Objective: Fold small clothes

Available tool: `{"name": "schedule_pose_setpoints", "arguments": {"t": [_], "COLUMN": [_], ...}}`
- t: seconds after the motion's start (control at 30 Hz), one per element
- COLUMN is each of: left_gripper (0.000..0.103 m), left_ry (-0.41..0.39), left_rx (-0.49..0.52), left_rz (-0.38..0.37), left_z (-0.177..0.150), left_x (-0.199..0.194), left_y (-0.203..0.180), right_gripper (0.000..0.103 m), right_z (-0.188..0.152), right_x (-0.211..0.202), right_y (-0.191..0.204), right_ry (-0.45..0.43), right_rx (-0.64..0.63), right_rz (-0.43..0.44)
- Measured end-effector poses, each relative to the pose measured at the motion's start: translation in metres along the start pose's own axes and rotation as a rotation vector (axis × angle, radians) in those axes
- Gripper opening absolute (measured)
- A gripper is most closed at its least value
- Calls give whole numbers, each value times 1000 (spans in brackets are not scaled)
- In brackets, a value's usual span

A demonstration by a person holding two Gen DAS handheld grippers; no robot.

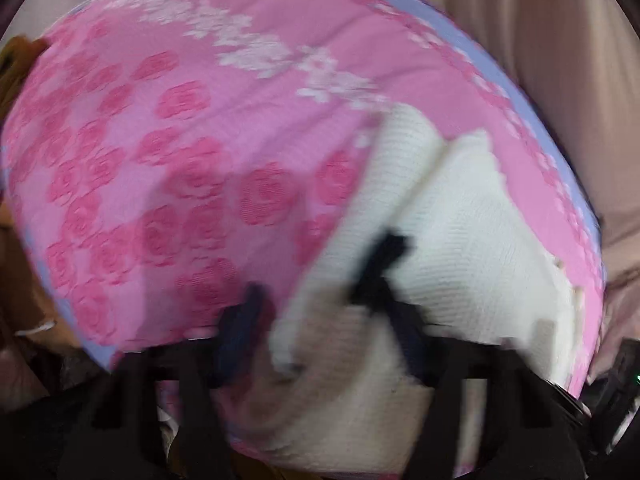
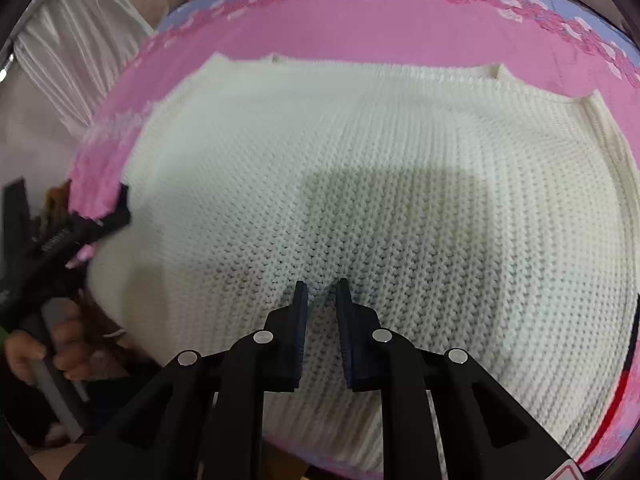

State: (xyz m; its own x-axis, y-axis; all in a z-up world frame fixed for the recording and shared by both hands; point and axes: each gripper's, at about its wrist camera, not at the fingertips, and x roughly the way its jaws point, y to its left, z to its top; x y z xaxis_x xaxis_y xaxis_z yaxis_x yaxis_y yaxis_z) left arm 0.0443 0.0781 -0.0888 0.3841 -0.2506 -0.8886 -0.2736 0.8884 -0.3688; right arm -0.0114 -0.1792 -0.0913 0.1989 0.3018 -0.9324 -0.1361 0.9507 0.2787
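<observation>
A cream knitted sweater (image 2: 360,152) lies spread flat on a pink blanket (image 2: 340,36). My right gripper (image 2: 322,290) points down onto its middle. The two fingertips stand close together with a small ridge of knit pinched between them. In the left wrist view, which is blurred, the sweater (image 1: 460,232) fills the lower right. My left gripper (image 1: 314,288) straddles its left edge, with a bunched fold of knit between the fingers. The right wrist view shows the left gripper (image 2: 108,216) at that same edge.
The pink blanket (image 1: 180,152) has a rose pattern and a lilac border (image 1: 520,92) and covers the whole work surface. Beige curtains (image 1: 560,40) hang behind it. A person's hand (image 2: 40,352) grips the left tool's handle. White drapes (image 2: 80,60) hang at far left.
</observation>
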Motion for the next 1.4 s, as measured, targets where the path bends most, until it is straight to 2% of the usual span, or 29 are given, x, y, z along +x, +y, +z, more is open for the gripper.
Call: {"name": "schedule_pose_setpoints", "arguments": {"t": [0.07, 0.13, 0.2, 0.23, 0.27, 0.33, 0.4, 0.5, 0.53, 0.57, 0.6, 0.63, 0.67, 0.7, 0.73, 0.77, 0.8, 0.83, 0.93, 0.97, 1.03, 1.1, 1.13, 1.17, 1.2, 1.23, 1.3, 1.33, 1.4], "left_gripper": [22, 20, 20, 20, 20, 20, 20, 22, 23, 25, 28, 32, 35, 48, 62, 68, 72, 72, 72, 72, 71, 69, 67, 66, 66, 68, 68, 68, 68], "left_ry": [-19, -58, -97, -103, -111, -94, -41, 75, 125, 166, 193, 207, 192, 163, 126, 86, 74, 73, 167, 211, 298, 365, 370, 363, 361, 356, 349, 350, 351], "left_rx": [1, 42, 160, 206, 294, 417, 549, 749, 829, 893, 917, 912, 888, 870, 846, 811, 788, 766, 738, 720, 652, 554, 541, 536, 542, 553, 565, 572, 604], "left_rz": [-27, -112, -214, -241, -286, -358, -417, -402, -368, -292, -217, -210, -254, -272, -282, -280, -271, -254, -150, -108, -43, -29, -18, 8, 16, 27, 36, 49, 79], "left_z": [5, 8, 3, -1, -10, -31, -63, -124, -144, -162, -175, -179, -176, -172, -166, -155, -146, -137, -129, -130, -135, -132, -132, -134, -137, -140, -146, -151, -159], "left_x": [-14, -37, -70, -77, -89, -97, -88, -41, -21, 0, 10, 10, -2, -14, -24, -38, -44, -46, -30, -18, 2, 20, 21, 24, 25, 26, 27, 31, 39], "left_y": [-16, -43, -97, -116, -151, -201, -254, -313, -326, -335, -335, -331, -322, -315, -309, -298, -290, -279, -241, -229, -206, -190, -187, -185, -186, -188, -191, -194, -201], "right_gripper": [13, 13, 12, 12, 12, 16, 23, 32, 36, 37, 37, 31, 32, 36, 44, 55, 60, 67, 73, 77, 78, 78, 73, 39, 28, 27, 25, 25, 25], "right_z": [4, 8, 3, -1, -5, -16, -29, -57, -67, -80, -92, -107, -119, -126, -133, -136, -136, -135, -116, -107, -94, -85, -80, -77, -72, -68, -64, -66, -70], "right_x": [0, 1, -3, -6, -11, -26, -47, -80, -87, -94, -99, -105, -111, -117, -129, -138, -143, -149, -143, -133, -111, -91, -81, -77, -76, -86, -127, -144, -160], "right_y": [0, -6, -17, -25, -33, -48, -74, -129, -145, -165, -182, -200, -213, -219, -222, -222, -220, -217, -207, -199, -183, -173, -165, -158, -152, -145, -140, -142, -158], "right_ry": [-20, -10, -27, -40, -52, -78, -136, -225, -245, -262, -274, -284, -300, -314, -337, -365, -386, -416, -400, -374, -290, -210, -173, -163, -157, -186, -330, -373, -405], "right_rx": [-24, 10, 59, 97, 137, 211, 293, 437, 482, 533, 581, 634, 676, 701, 713, 706, 700, 697, 699, 690, 664, 638, 617, 599, 574, 543, 487, 480, 472], "right_rz": [2, 33, 85, 121, 156, 206, 216, 204, 194, 183, 167, 160, 188, 196, 166, 152, 156, 172, 263, 287, 280, 263, 260, 274, 293, 296, 347, 353, 312]}}
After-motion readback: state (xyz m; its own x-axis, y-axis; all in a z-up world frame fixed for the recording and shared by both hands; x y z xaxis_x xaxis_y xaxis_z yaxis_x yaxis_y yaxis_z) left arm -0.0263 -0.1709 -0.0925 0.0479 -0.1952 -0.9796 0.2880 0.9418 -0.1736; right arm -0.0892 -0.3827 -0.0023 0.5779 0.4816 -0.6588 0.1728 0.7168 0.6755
